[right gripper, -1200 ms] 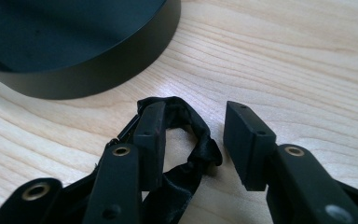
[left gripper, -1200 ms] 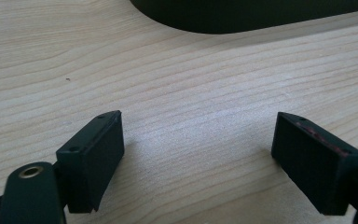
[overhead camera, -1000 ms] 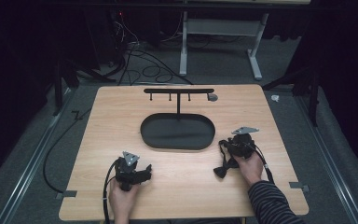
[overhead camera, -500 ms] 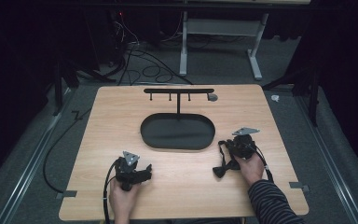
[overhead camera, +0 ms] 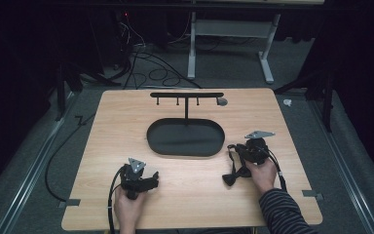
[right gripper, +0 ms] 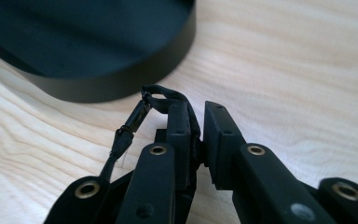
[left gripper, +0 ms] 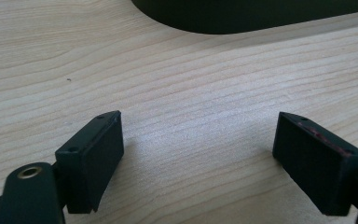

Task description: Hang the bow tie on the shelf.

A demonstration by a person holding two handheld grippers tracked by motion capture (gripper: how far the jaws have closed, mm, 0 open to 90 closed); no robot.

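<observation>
The right gripper (overhead camera: 243, 157) had its two jaws pressed together on a thin black strap (right gripper: 168, 100). The jaws had just been closing, and the strap sat between them. In the high view the strap (overhead camera: 233, 168) hung down from the gripper to the wooden table (overhead camera: 199, 195), and its dark end looked like a little bow, though that part was too small to tell well. The strap lay just beside the black oval tray (overhead camera: 185, 138), near its right end. The left gripper (overhead camera: 148, 181) had its jaws wide apart with nothing between them. It rested low over the table, near the front of the tray. A black rack (overhead camera: 186, 95) with small pegs stood behind the tray.
</observation>
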